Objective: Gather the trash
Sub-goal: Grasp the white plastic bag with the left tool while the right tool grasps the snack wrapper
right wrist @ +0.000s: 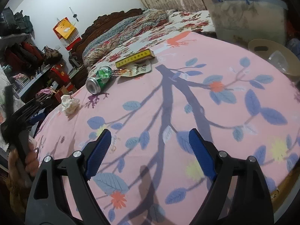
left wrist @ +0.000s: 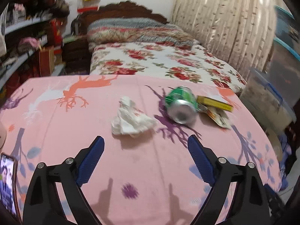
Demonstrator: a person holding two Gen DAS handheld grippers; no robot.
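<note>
Here, your left tool (left wrist: 145, 146) gapes empty above the counter (left wrist: 56, 131), crumpled tissue (left wrist: 131, 120) just ahead, green can (left wrist: 181, 105) beyond; rightward, your right tool (right wrist: 148, 140) gapes too, lidded plastic bin (right wrist: 243, 16) contents unclear

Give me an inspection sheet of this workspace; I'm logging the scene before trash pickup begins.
Surface: pink printed cloth covering the table.
Job's things: crumpled tissue; green can lying on its side; yellow box behind it; flat wrapper beside the can.
Clutter: phone at the left edge, screen lit.
Grippers: left gripper open, fingers empty, tissue just ahead; right gripper open, empty.
Cables: nothing seen.
Surroundings: bed with floral cover, curtain, shelves, plastic bin, hat.
</note>
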